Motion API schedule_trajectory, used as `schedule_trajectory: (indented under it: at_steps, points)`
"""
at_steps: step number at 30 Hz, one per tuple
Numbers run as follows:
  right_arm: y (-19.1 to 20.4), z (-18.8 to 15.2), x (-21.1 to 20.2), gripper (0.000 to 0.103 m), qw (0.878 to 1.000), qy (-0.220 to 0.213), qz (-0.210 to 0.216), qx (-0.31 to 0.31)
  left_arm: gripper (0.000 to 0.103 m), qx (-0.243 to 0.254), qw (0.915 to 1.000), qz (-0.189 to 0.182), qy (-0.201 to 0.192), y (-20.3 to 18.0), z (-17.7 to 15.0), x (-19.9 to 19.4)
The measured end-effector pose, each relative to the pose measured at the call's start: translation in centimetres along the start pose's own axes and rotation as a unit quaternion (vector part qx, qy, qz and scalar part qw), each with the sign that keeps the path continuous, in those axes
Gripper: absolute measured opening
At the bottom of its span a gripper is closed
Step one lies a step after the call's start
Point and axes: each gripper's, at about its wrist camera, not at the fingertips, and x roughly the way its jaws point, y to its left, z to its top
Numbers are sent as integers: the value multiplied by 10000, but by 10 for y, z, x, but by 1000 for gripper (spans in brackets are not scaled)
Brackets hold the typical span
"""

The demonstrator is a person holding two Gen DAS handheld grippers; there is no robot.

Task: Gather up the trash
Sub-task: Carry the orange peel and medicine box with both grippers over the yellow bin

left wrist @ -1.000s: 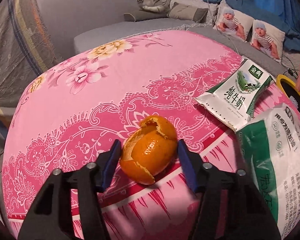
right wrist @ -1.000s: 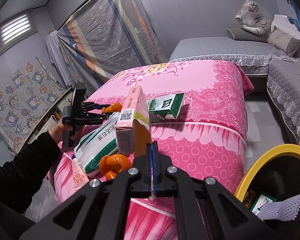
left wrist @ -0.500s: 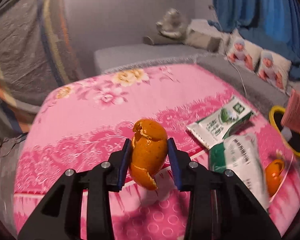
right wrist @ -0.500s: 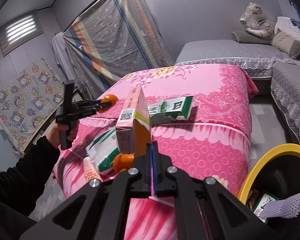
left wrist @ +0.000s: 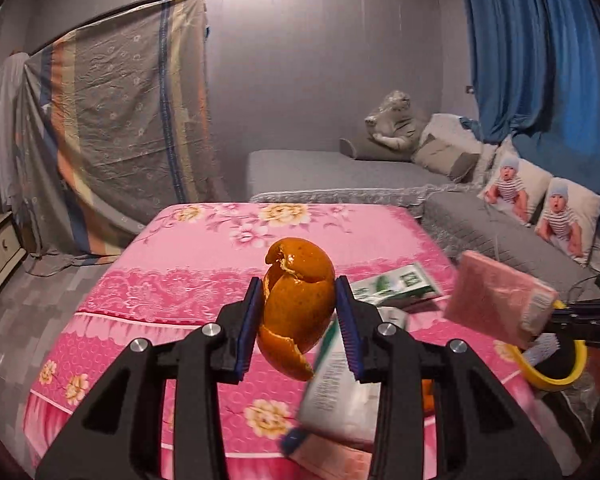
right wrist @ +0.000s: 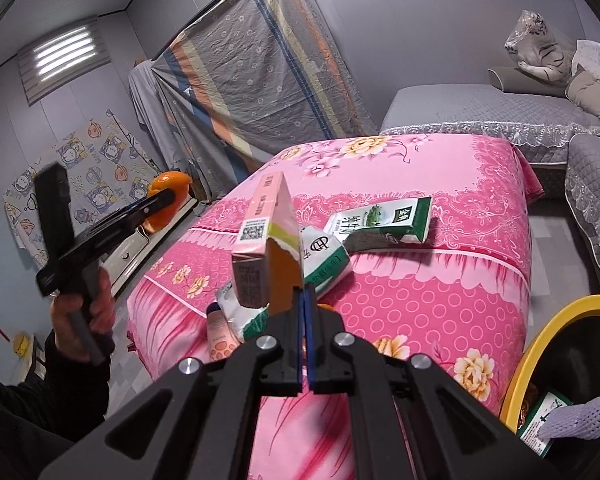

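My left gripper (left wrist: 300, 320) is shut on an orange peel (left wrist: 298, 312) and holds it high above the pink table (left wrist: 204, 276); the peel also shows in the right wrist view (right wrist: 167, 200). My right gripper (right wrist: 303, 340) is shut on a torn pink carton (right wrist: 266, 244), which also shows in the left wrist view (left wrist: 496, 300), and holds it up beside the yellow-rimmed bin (right wrist: 556, 332). A green-and-white milk carton (right wrist: 380, 222) and a green-and-white bag (right wrist: 320, 268) lie on the table.
A small pink tube (right wrist: 220, 338) lies at the table's near edge. The bin (left wrist: 556, 364) stands on the floor at the table's right and holds some trash (right wrist: 568, 420). Grey sofas with cushions (left wrist: 540, 200) stand behind.
My left gripper closed on the orange peel and lifted it well above the table. My right gripper kept hold of the pink carton, rising slightly.
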Motion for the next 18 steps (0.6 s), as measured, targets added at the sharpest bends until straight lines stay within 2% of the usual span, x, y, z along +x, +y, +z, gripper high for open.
schedule_trajectory:
  at_steps: [4, 9, 16, 18]
  points:
    - [-1, 0, -12, 1, 9999, -106, -71, 4, 35, 132, 9995, -238, -185, -29, 8, -10]
    - [-13, -2, -28, 1, 9994, -257, -217, 128, 35, 252, 9980, -528, -234, -59, 15, -7]
    - [-45, -8, -58, 1, 9961, -512, -603, 397, 35, 522, 9933, -980, -314, -113, 21, -1]
    - [-56, -10, -70, 1, 9933, -633, -829, 491, 35, 582, 9914, -1117, -346, -128, 23, 1]
